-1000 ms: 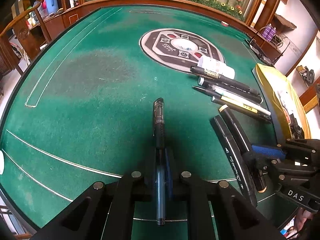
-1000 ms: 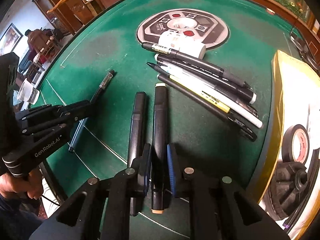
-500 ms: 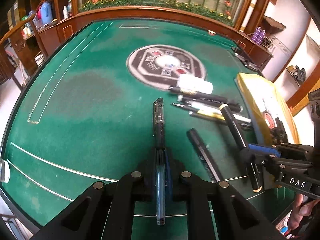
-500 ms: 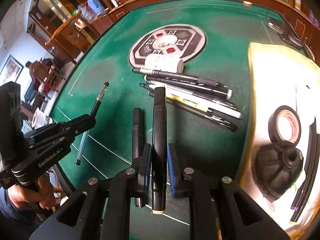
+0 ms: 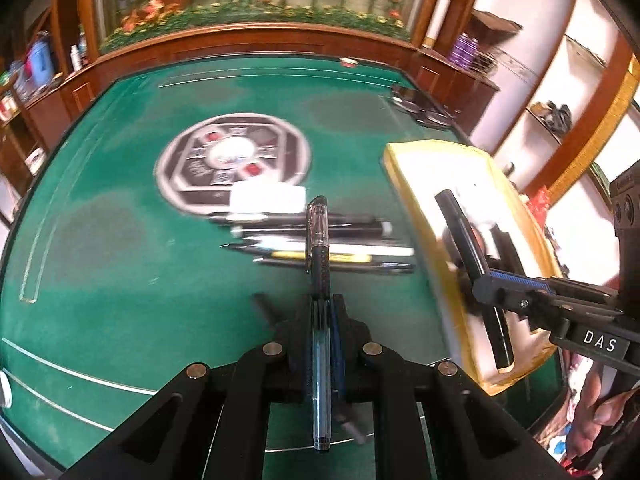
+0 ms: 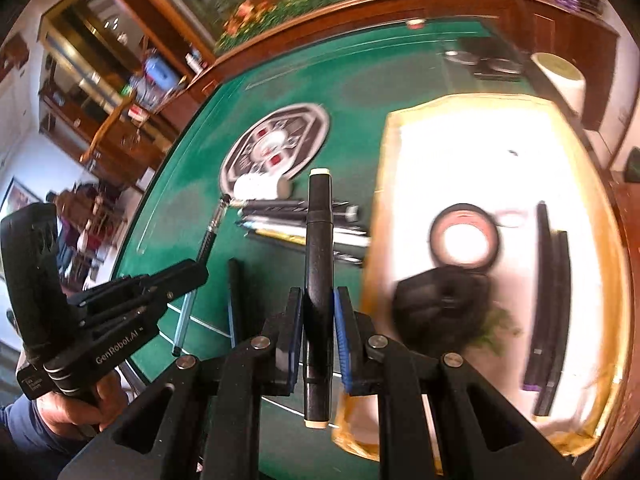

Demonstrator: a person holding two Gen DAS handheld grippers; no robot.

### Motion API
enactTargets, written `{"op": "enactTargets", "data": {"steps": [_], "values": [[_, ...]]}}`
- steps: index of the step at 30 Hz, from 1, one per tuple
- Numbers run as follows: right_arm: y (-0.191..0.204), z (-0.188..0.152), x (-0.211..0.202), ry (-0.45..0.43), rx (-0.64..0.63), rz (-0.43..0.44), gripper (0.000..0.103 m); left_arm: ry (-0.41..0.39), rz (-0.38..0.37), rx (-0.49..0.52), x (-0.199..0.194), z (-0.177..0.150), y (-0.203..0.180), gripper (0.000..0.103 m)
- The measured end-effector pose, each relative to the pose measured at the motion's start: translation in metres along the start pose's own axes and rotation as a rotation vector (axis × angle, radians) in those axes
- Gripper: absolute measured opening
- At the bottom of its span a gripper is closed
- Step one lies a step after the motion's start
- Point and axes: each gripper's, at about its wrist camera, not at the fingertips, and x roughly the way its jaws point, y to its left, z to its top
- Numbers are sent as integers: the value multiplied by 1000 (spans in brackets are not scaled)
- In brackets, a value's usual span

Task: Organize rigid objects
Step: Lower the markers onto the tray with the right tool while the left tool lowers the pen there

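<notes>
My left gripper (image 5: 322, 312) is shut on a clear gel pen (image 5: 318, 248) with a black grip, held above the green table (image 5: 120, 240). My right gripper (image 6: 318, 312) is shut on a thick black marker (image 6: 318, 240) with cream ends, raised near the left rim of the yellow tray (image 6: 384, 168); it shows in the left wrist view (image 5: 468, 240) over the tray (image 5: 404, 164). A row of pens and markers (image 5: 320, 240) and a white tube (image 5: 266, 198) lie on the table. One black marker (image 6: 234, 300) lies alone near the front.
The tray holds a tape roll (image 6: 464, 236), a black bundle (image 6: 440, 304) and dark sticks (image 6: 552, 280). A round emblem (image 5: 234, 160) marks the table's middle. A wooden rim (image 5: 260, 40) runs along the far edge. A white cup (image 6: 560, 72) stands behind the tray.
Both grippers have lifted and swung right. The right gripper has carried the black marker from the table to over the tray. The left gripper still holds the gel pen.
</notes>
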Motion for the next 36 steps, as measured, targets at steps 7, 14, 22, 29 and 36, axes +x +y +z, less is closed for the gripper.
{"op": "enactTargets", "data": {"steps": [7, 14, 22, 29, 36], "values": [[-47, 5, -29, -39, 90, -35, 15, 0, -60, 61, 8, 21, -50, 9], [-74, 17, -42, -51, 93, -71, 15, -10, -87, 95, 22, 45, -90, 9], [-105, 42, -34, -24, 85, -164, 15, 11, -98, 106, 56, 78, -120, 9], [-125, 52, -19, 4, 115, -209, 15, 66, -92, 114, 90, 95, -135, 9], [-135, 45, -4, 50, 139, -217, 15, 120, -66, 118, 115, 90, -141, 9]]}}
